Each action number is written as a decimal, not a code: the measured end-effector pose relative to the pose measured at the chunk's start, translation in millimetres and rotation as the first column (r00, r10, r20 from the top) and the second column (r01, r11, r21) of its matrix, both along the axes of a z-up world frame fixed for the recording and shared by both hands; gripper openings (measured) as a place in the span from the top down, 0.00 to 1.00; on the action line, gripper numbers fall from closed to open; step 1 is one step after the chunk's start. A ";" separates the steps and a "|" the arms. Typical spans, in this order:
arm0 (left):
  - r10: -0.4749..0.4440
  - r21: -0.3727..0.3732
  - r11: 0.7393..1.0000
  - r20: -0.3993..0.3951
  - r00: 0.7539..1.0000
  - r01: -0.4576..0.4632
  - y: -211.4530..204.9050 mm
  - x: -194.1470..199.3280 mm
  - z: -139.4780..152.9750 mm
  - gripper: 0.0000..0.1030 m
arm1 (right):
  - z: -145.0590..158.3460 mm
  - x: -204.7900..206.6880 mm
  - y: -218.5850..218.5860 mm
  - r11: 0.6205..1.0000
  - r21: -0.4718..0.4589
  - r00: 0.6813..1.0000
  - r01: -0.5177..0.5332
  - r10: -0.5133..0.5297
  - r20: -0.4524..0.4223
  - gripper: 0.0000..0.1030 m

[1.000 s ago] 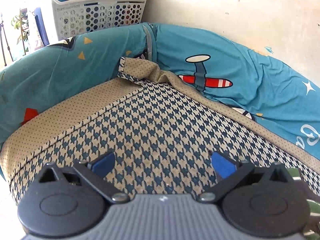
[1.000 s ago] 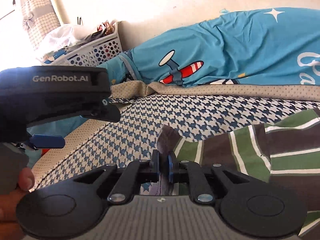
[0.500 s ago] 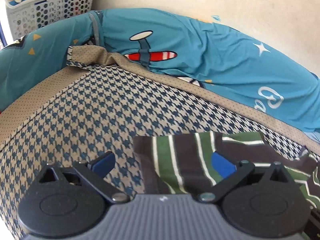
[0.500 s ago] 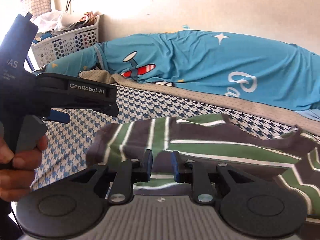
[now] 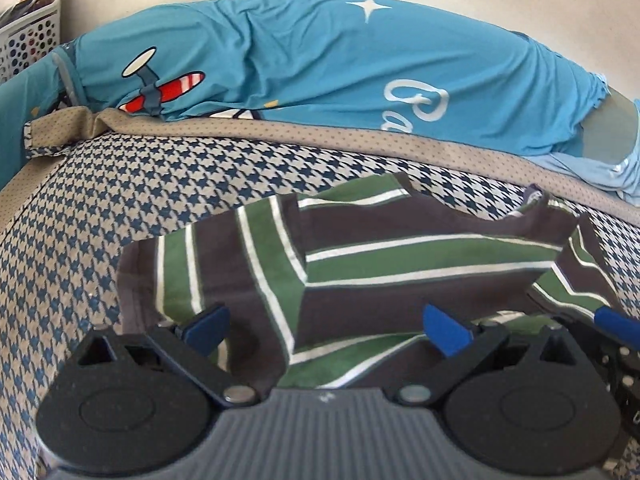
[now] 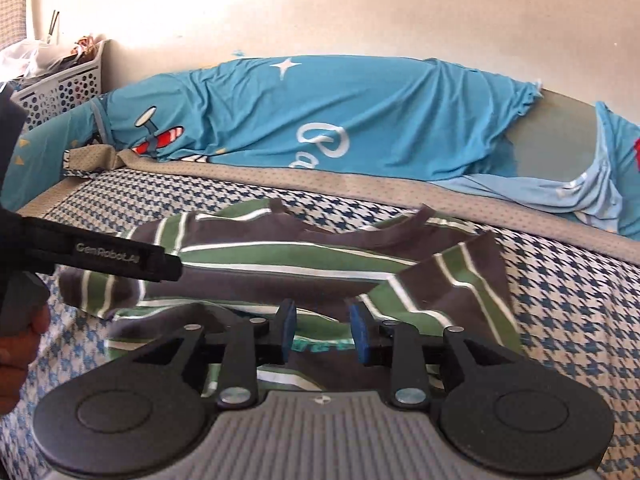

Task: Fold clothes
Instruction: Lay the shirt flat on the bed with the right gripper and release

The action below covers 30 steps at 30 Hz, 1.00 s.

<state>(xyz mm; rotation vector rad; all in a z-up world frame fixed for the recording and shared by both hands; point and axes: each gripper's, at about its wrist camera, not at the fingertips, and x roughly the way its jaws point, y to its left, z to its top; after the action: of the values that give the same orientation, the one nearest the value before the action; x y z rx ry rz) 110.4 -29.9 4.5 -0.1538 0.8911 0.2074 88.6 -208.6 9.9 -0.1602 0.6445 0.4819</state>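
A striped shirt [image 6: 320, 264], green and brown with white lines, lay part-folded on the houndstooth bed cover [image 5: 120, 184] as I worked over it with both tongs. My right tongs [image 6: 322, 330] were opening, their blue pads standing apart with no cloth pinched between them; the shirt's near edge lay just beyond and below the tips. My left tongs [image 5: 326, 326] stood wide open, gripping nothing, poised above the shirt's left half, where one panel lay turned across the body so that its stripes ran crosswise to the rest. In the right wrist view the left tongs' black body crossed the shirt's left end, a hand [image 6: 18, 344] on its handle.

By my reading, one fold was laid and let go, and the next was still to come. That move called for both tongs to take fresh hold of an edge, likely the loose sleeve at the right [image 6: 468, 272], and carry it over flat without dragging the layer beneath. Behind the shirt, a blue aeroplane-print bedsheet [image 6: 360, 120] was heaped along the wall, well clear of the work.
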 end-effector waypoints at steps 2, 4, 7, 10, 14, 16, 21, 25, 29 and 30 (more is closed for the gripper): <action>-0.015 -0.002 1.000 -0.006 1.000 0.015 -6.8 1.0 -2.1 0.00 | -5.3 5.2 -12.8 0.998 -0.048 0.999 0.037 -0.036 0.025 0.71; -0.027 -0.001 1.000 -0.012 1.000 0.027 -12.5 1.3 -3.6 0.00 | -10.1 8.9 -21.3 0.994 -0.096 0.998 0.053 -0.048 0.049 0.71; -0.040 0.009 0.999 -0.024 0.999 0.040 -18.9 1.5 -6.7 0.00 | -15.7 12.7 -32.3 0.992 -0.111 0.997 0.068 -0.063 0.050 0.70; -0.054 0.029 0.998 -0.037 0.998 0.055 -24.3 2.2 -10.1 0.00 | -21.0 14.5 -38.4 0.994 -0.096 0.997 0.060 -0.056 0.044 0.69; -0.076 0.043 0.996 -0.048 0.996 0.078 -29.2 3.9 -13.6 0.00 | -24.3 16.2 -36.6 0.998 -0.066 1.000 0.023 -0.022 0.018 0.61; -0.085 0.056 0.995 -0.064 0.994 0.088 -31.9 5.5 -16.9 0.00 | -26.2 14.1 -34.2 0.997 -0.078 0.999 0.018 -0.015 0.041 0.54; -0.116 0.091 0.988 -0.102 0.988 0.125 -41.2 8.1 -26.7 0.00 | -36.2 18.4 -30.7 0.991 -0.128 0.998 0.028 -0.021 0.054 0.55; -0.126 0.093 0.986 -0.134 0.983 0.139 -45.0 11.0 -33.6 0.00 | -40.1 23.0 -32.5 0.991 -0.128 0.999 0.032 -0.026 0.046 0.78; -0.131 0.094 0.985 -0.137 0.982 0.145 -45.9 11.0 -36.1 0.00 | -35.3 27.5 -42.0 0.996 -0.072 0.998 0.059 -0.057 0.029 0.89; -0.133 0.096 0.985 -0.136 0.982 0.147 -46.1 11.0 -36.4 0.00 | -32.3 28.2 -45.2 0.996 -0.057 0.997 0.074 -0.072 0.032 0.91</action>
<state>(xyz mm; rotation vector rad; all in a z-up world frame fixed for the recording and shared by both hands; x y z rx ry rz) 121.4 -76.1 -31.9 0.0212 1.0136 0.1336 116.8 -253.8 -22.4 -0.1975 0.6334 0.3902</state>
